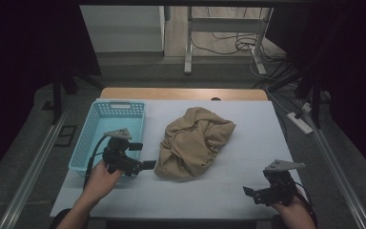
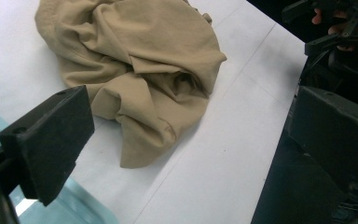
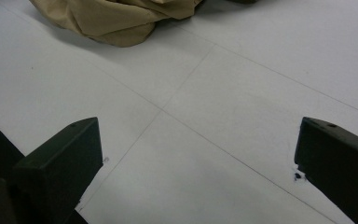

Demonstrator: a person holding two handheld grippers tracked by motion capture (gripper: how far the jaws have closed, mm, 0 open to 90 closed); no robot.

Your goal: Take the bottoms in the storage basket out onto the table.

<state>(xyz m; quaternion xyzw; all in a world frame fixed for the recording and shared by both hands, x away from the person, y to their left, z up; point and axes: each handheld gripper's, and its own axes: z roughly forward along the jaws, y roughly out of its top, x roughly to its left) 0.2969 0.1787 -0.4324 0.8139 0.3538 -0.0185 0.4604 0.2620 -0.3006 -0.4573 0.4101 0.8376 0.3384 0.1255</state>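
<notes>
A crumpled tan garment (image 1: 195, 142) lies in a heap at the middle of the white table (image 1: 248, 124). My left gripper (image 1: 143, 166) is open just left of the heap's near edge, its jaws pointing at the cloth with nothing between them. In the left gripper view the garment (image 2: 140, 70) lies ahead between the wide-apart jaws. My right gripper (image 1: 249, 192) is open near the table's front right corner, well apart from the cloth. In the right gripper view the garment's edge (image 3: 116, 18) lies far off at the top.
A light blue plastic basket (image 1: 106, 131) stands at the left of the table, beside my left hand. The other hand's gripper (image 2: 335, 28) appears at the top right of the left gripper view. Bare white tabletop (image 3: 205, 102) stretches ahead of the right gripper.
</notes>
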